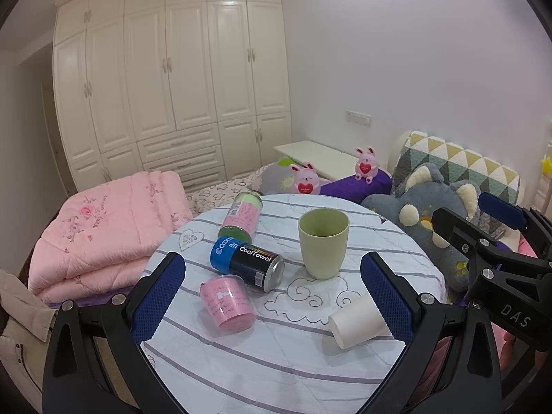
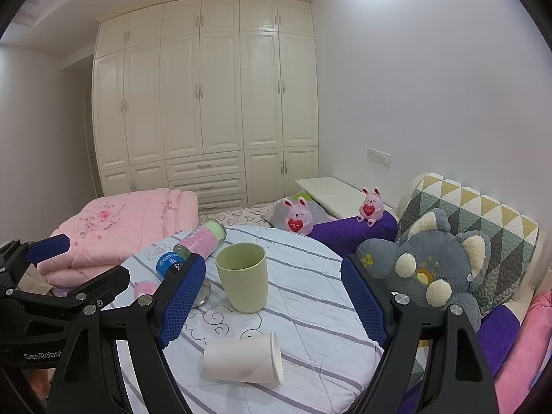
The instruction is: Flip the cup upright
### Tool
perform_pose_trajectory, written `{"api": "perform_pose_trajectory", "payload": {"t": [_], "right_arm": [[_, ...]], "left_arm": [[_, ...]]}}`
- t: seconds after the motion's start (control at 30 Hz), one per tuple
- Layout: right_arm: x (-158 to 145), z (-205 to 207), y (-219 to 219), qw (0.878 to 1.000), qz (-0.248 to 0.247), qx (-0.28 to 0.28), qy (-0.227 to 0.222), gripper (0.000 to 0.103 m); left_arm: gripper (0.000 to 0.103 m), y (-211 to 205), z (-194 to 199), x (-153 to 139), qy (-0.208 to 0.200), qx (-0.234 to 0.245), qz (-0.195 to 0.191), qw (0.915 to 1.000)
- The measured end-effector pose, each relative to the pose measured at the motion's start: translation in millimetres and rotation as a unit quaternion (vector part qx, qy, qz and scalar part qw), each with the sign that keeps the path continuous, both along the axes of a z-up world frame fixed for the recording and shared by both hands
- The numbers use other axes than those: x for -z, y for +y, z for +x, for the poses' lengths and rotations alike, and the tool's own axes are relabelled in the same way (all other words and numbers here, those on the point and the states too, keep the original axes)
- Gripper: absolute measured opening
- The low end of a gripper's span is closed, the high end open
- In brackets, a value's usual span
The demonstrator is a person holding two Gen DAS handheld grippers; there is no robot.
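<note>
A white paper cup [image 2: 243, 362] lies on its side on the round cloth-covered table [image 2: 310, 276], mouth to the right; in the left wrist view the cup [image 1: 357, 324] lies by my left gripper's right finger. A green cup [image 2: 243, 277] stands upright behind it, and shows in the left wrist view too [image 1: 323, 241]. My right gripper [image 2: 272, 296] is open and empty, above the table with the white cup low between its fingers. My left gripper [image 1: 272, 296] is open and empty. The right gripper also shows at the right edge of the left wrist view [image 1: 469, 215].
A blue and black CoolTowel can [image 1: 246, 264], a pink cup [image 1: 227, 305] and a pink and green jar [image 1: 241, 215] lie on their sides on the table's left. A folded pink quilt [image 1: 103, 234] is at left, a grey plush toy [image 2: 427, 269] at right.
</note>
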State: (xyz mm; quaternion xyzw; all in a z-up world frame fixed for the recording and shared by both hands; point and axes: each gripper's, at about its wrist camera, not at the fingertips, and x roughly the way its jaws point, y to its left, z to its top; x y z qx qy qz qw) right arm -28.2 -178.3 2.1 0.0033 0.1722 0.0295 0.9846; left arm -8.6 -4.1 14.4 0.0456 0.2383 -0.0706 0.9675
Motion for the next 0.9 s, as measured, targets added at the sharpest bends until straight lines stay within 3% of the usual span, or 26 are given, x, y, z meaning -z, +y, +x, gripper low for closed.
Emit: {"api": "perform_pose_trajectory", "payload": {"t": [0.9], "right_arm": [[4.3,4.6,2.6,1.0,-0.005,0.001,0.01,0.082]], "left_arm": [[0.103,4.5,7.3,9.6,0.003,-0.004,0.005,1.0]]}}
